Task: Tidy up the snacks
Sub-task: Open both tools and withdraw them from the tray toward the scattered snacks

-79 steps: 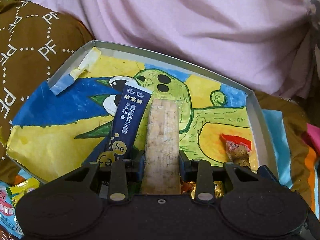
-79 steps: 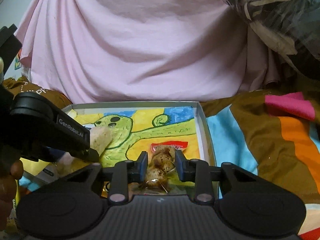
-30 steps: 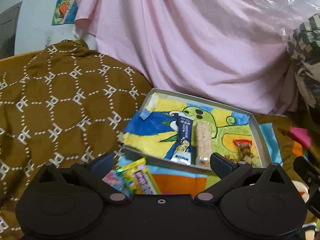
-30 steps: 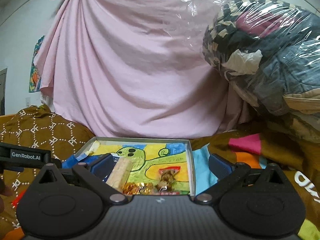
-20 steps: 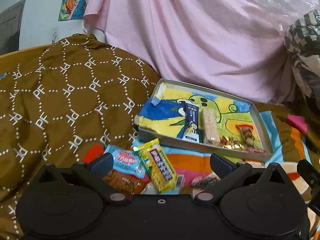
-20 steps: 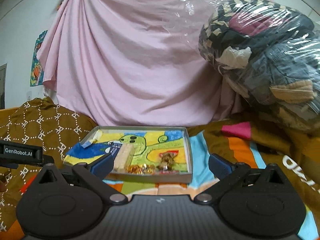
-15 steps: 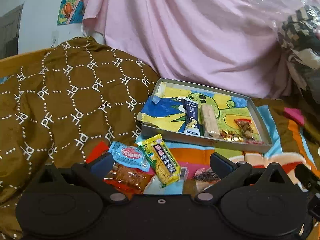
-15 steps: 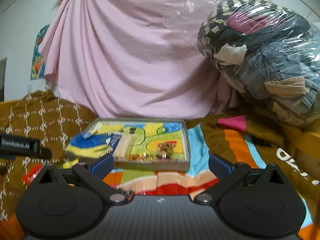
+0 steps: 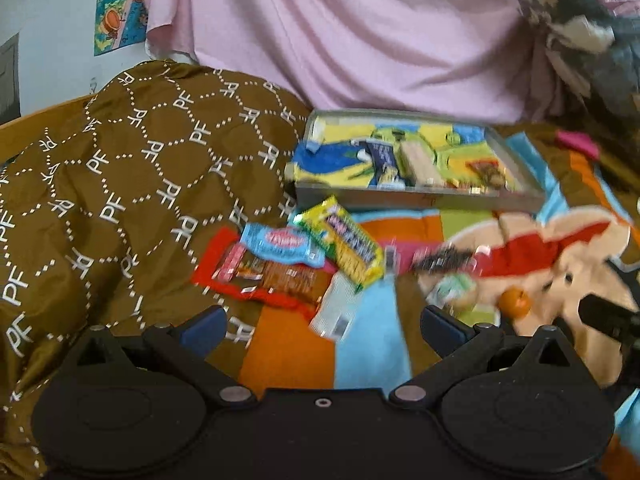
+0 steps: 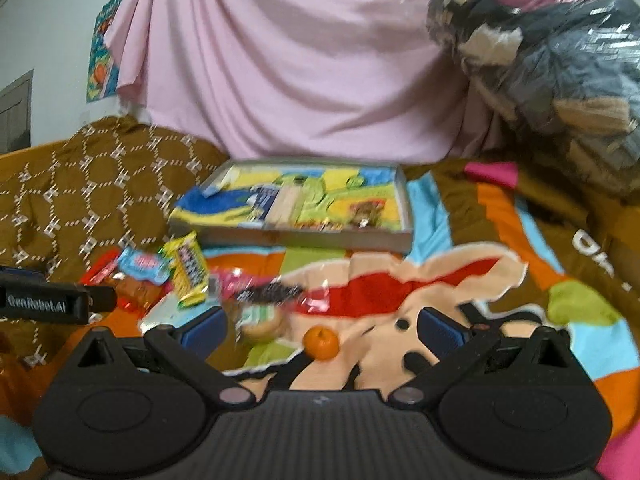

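The snacks lie in two groups on a bed covered by a patterned blanket [image 9: 520,248]. The first group sits in a shallow grey tray [image 9: 416,200] at the far side, lined with a green, yellow and blue drawing: a dark blue sachet [image 9: 383,158] lies beside a pale bar [image 9: 418,160], and further right are small gold-wrapped pieces and a red-topped packet [image 9: 486,170], all near the tray's front wall. The second group lies loose on the blanket just in front of the tray's left corner: a yellow pack [image 9: 344,240] rests tilted over a light blue pack [image 9: 280,242], which overlaps a red-brown pack [image 9: 264,276]; a white sachet [image 9: 338,304] lies just below the yellow pack. To the right of these are a dark crinkled wrapper [image 9: 444,258], a round green-and-tan item [image 9: 456,292], blurred, and a small orange fruit [image 9: 516,302]. The left tool [image 9: 324,326] is released, its blue-padded fingers spread wide above the blanket, with the white sachet between them and further ahead. The right tool [image 10: 320,330] is likewise released and holds nothing; the orange fruit [image 10: 321,342] and the round item [image 10: 262,322] appear between its spread fingers. The left tool's body, marked GenRobot.AI, shows at the left edge of the right wrist view. A brown quilt [image 9: 120,168] with a white PF pattern rises to the left of the tray, a pink sheet [image 9: 360,32] hangs behind, and a plastic-wrapped bundle [image 10: 552,60] of clothes sits at the upper right.
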`<state>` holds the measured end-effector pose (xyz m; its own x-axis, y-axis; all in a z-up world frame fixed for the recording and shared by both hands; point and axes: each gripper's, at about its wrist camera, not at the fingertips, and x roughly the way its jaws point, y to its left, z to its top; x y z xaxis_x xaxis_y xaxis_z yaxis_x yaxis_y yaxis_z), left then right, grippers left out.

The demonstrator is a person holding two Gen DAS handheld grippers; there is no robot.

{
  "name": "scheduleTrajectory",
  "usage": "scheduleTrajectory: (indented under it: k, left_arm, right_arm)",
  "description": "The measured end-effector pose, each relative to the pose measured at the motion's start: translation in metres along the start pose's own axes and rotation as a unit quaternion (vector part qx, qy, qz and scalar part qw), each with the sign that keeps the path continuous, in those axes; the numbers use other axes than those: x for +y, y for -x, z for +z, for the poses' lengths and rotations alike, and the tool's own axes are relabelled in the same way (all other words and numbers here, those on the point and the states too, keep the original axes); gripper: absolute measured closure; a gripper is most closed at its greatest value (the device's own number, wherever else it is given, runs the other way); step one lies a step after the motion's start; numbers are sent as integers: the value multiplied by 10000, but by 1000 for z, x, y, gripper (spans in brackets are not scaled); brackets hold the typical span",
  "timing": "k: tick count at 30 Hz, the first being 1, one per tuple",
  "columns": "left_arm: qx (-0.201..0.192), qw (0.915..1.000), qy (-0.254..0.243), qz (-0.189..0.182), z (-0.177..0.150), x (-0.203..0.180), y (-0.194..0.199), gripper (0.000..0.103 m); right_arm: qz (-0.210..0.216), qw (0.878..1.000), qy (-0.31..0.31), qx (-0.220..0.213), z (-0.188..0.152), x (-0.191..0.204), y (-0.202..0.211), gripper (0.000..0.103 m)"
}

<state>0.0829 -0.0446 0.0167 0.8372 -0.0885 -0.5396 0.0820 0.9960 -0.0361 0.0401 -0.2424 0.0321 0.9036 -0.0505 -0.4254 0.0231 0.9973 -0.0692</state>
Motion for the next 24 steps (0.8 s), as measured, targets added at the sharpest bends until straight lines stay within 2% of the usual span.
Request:
scheduleTrajectory:
  k: [9, 20, 24]
  left_arm:
    - [324, 9984, -425, 176, -21, 0, -12, 1]
    - [481, 9980, -402, 119, -21, -1, -21, 1]
    - [578, 9980, -245, -84, -20, 1, -24, 1]
  right_arm:
    - [191, 9970, 503, 557, -15, 25, -12, 0]
    - [189, 9937, 538, 965, -21, 28, -31, 0]
    - [91, 9919, 587, 1126, -20, 27, -36, 0]
